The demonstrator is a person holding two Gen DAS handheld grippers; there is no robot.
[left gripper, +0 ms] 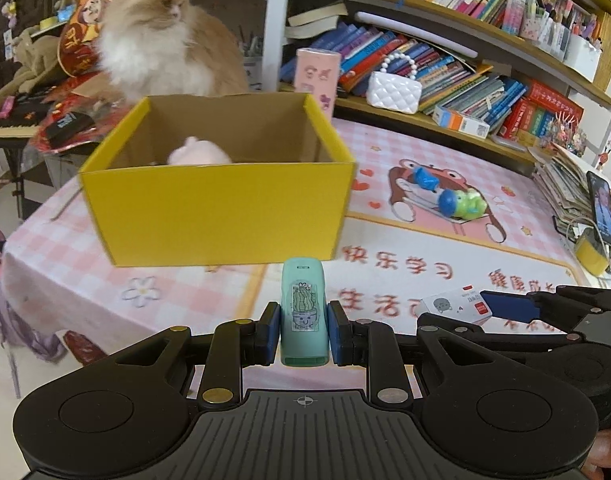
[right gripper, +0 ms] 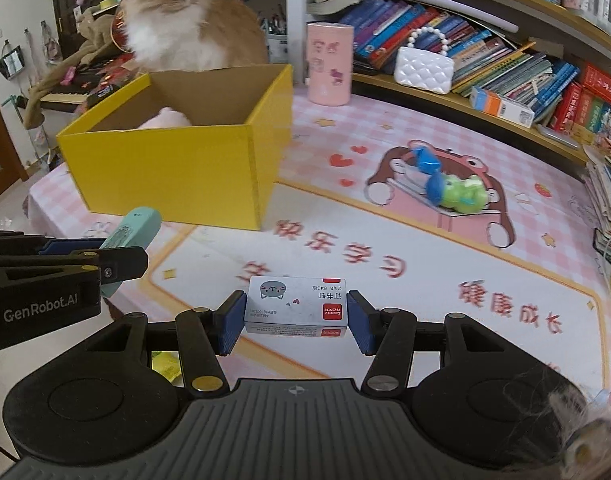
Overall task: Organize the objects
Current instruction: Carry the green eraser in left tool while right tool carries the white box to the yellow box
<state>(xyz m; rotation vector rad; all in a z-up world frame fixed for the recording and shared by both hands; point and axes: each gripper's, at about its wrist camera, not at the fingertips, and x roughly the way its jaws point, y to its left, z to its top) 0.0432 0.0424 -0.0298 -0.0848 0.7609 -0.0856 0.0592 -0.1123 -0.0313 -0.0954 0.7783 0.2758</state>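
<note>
My left gripper (left gripper: 304, 334) is shut on a mint-green stapler (left gripper: 304, 312) with a cactus sticker, held above the desk in front of the yellow cardboard box (left gripper: 217, 216). In the right wrist view that stapler (right gripper: 135, 230) shows at the left, near the box (right gripper: 173, 176). My right gripper (right gripper: 296, 320) is shut on a small white staple box (right gripper: 297, 306) with a grey cat print; it also shows in the left wrist view as the staple box (left gripper: 451, 304). A pink plush (left gripper: 199, 152) lies inside the yellow box.
A fluffy orange and white cat (left gripper: 165, 36) sits behind the box. A green and blue toy (right gripper: 453, 192) lies on the pink desk mat (right gripper: 385, 248). A pink cylinder (right gripper: 330, 64) and a white purse (right gripper: 424, 68) stand by the bookshelf. A phone (left gripper: 603, 210) leans at the right.
</note>
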